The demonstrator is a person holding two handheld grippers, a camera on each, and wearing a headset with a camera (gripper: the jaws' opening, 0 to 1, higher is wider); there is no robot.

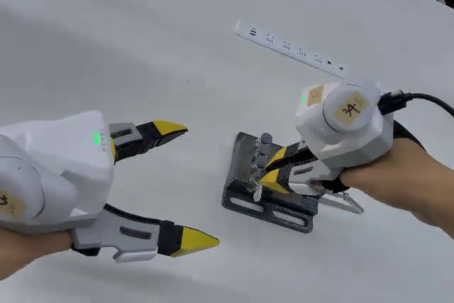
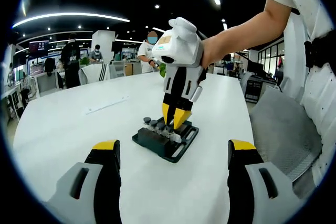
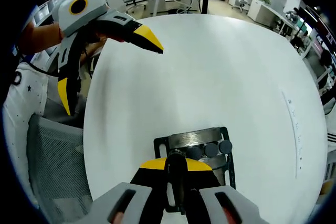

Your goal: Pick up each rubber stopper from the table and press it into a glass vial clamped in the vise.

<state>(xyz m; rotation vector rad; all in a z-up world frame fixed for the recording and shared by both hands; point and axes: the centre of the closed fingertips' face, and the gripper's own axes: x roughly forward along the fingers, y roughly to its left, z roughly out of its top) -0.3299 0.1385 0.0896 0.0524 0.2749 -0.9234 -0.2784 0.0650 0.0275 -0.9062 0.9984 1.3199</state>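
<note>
Yellow sticker [image 1: 351,108] on right gripper [image 1: 272,169]: handwritten mark, unreadable. Tiny print by the green light [image 1: 96,138] on left gripper [image 1: 201,186]: too blurred.

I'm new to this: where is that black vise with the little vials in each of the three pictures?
Head view: the vise sits right of centre, low.
Left gripper view: dead centre.
Right gripper view: low centre, just past the jaws.
Shared landmark: the white power strip beyond it.

A white power strip [image 1: 291,49] lies on the white table [image 1: 142,47], a grey mesh chair [image 2: 278,124] alongside.
</note>
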